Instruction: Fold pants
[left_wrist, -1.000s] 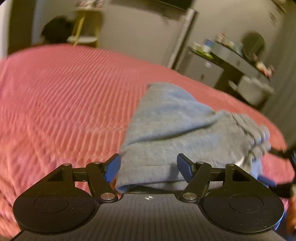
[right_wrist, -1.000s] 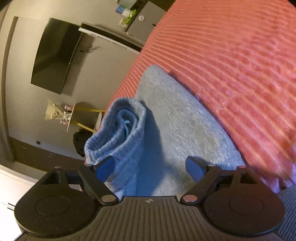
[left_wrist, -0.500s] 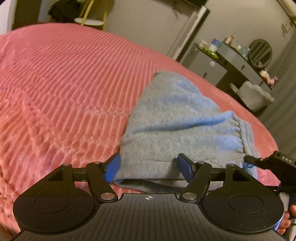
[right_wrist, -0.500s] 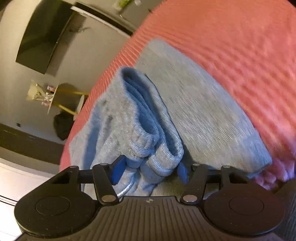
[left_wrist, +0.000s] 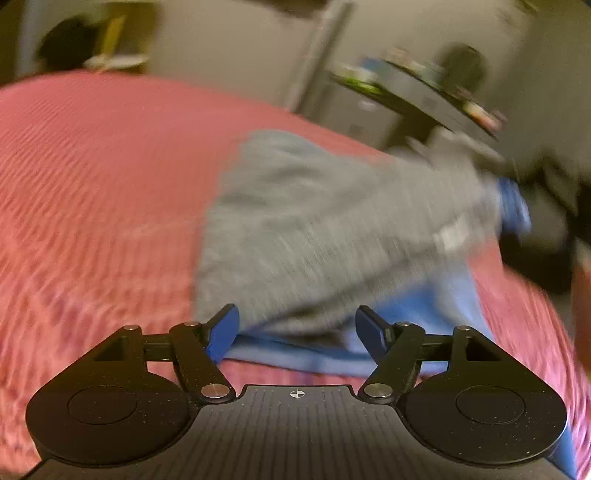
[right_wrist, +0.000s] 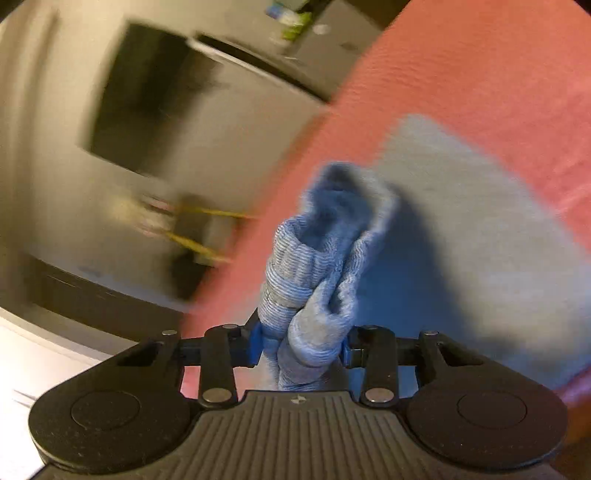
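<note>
- Step: mid-fold. Pants (left_wrist: 332, 229) lie on the red bedspread (left_wrist: 92, 184), already partly folded into a grey-blue slab. One end is lifted off the bed.
- Right gripper (right_wrist: 301, 347): jaws have just been closing, and a bunched ribbed end, the waistband by its look, (right_wrist: 314, 288) sits between them. Pads look pressed on it from both sides, so I read it as a real grip.
- In the left view that gripper shows at far right as a blue pad (left_wrist: 513, 206) with the cloth pulled up toward it. Heavy motion blur there.
- Left gripper (left_wrist: 297, 332): jaws wide apart, nothing pinched. Near edge of the pants lies between the fingers, but the pads don't touch it. It hovers low at the near fold.
- Rest of the pants in the right view: flat panel (right_wrist: 461, 206) on the bed, past the raised bunch and to its right.
- Next move, my read: carry the held end over the flat part and lay it down square. The left could pin or pinch the near edge so the stack doesn't drag.
- Risk: the grab is a wad, not a clean edge. The fold may land lumpy, or layers may slip out unevenly on release.
- Around: dark TV (right_wrist: 147, 99) on the wall, yellow-legged side table (right_wrist: 199, 229), desk (left_wrist: 424, 96) with clutter past the bed edge. All well apart from the pants.
- Nothing on the bedspread blocks the fold path. The pants sit near the bed's edge on the desk side, so watch for overhang.
</note>
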